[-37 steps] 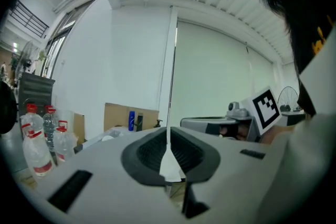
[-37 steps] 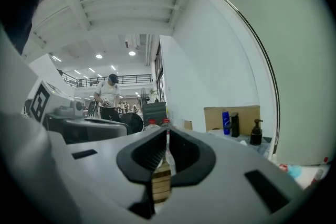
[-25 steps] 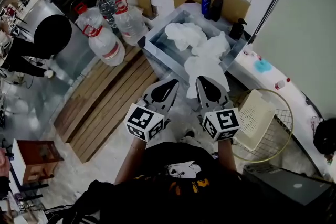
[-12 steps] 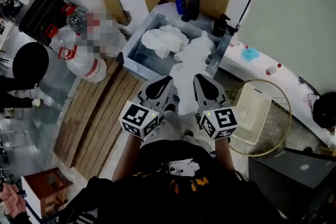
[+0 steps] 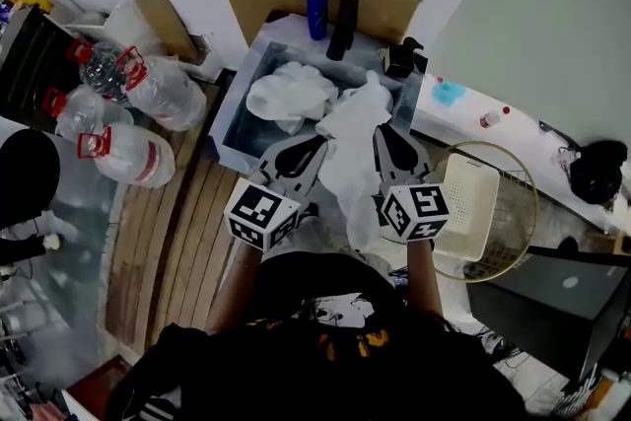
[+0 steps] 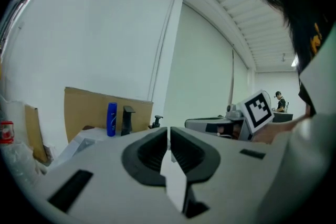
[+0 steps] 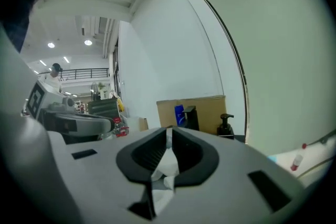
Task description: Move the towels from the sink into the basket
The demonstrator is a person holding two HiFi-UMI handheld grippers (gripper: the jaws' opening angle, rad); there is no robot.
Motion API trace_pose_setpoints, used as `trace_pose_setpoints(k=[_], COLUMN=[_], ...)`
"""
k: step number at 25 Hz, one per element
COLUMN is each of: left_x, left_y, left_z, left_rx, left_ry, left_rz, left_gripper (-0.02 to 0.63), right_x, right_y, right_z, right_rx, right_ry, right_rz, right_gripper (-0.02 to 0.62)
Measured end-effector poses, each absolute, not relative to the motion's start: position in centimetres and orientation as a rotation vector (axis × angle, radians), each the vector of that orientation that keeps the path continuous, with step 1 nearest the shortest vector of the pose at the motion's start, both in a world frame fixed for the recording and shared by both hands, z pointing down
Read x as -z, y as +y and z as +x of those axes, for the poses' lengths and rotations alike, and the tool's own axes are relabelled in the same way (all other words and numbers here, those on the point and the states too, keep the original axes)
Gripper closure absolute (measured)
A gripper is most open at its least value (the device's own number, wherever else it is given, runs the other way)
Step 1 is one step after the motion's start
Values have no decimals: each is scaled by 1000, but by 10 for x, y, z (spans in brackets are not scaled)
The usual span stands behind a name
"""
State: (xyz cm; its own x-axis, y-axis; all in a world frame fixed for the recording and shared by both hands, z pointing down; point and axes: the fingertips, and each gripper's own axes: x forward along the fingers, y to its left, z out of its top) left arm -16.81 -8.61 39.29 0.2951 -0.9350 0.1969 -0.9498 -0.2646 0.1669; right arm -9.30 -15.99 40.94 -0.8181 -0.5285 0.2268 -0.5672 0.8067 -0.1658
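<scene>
Right claw (image 7: 169, 131) clenched on white towel (image 7: 167, 165), cloth bunched between the pads. In head view right claw (image 5: 386, 131) is at near-right edge of sink (image 5: 235, 118); the towel (image 5: 355, 148) runs from the sink's near rim, past the claw, hanging down between both claws. Left claw (image 6: 168, 131) jaws together. White shows in the slot behind the pads; cannot tell if cloth is pinched there. In head view left claw (image 5: 311, 145) is just left of the hanging towel, at sink's near edge. Second towel (image 5: 291, 94) lies crumpled inside the sink, far-left of the claws. Basket (image 5: 473, 212), cream, perforated, sits on the floor just right of right claw, inside a round wire frame (image 5: 527, 222). Blue bottle (image 5: 316, 13) at sink's far edge. Water jugs (image 5: 128, 153) well left.
</scene>
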Motion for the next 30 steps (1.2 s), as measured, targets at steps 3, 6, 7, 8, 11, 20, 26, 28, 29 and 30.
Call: trace_pose_setpoints(k=[3, 6, 7, 8, 11, 20, 26, 28, 29, 30], left_x=[-394, -395, -396, -397, -400, -411, -427, -430, -431, -431], left_y=[-97, -104, -106, -107, -111, -111, -106, -106, -106, -107], left_z=[-178, -187, -190, -193, -202, -227, -241, -244, -245, -246], left_rx=[-80, -78, -80, -84, -96, -116, -119, -121, -118, -114], left_ry=[-1668, -1622, -1608, -1595, -1567, -1546, -1555, -1554, -1554, -1553], left_rz=[2350, 2379, 2387, 2394, 2406, 2390, 2328, 2324, 2322, 2321], left_gripper=[591, 591, 591, 591, 591, 591, 591, 591, 591, 591], right_x=[-428, -456, -469, -483, -529, -632, -656, -654, -653, -652], right_y=[-181, -204, -212, -219, -247, -303, -298, -301, -300, -297], right_z=[-101, -112, -117, -121, -130, -143, -137, -133, -131, -129], right_rx=[-316, -297, -290, -284, -296, -339, -122, -77, -89, -122], right_ry=[-2748, -2668, -2636, -2600, -2464, -2079, -1861, -1849, -1857, -1872], right_rz=[898, 868, 843, 816, 761, 722, 683, 675, 673, 675], right_gripper=[574, 407, 367, 333, 271, 201, 240, 371, 388, 414])
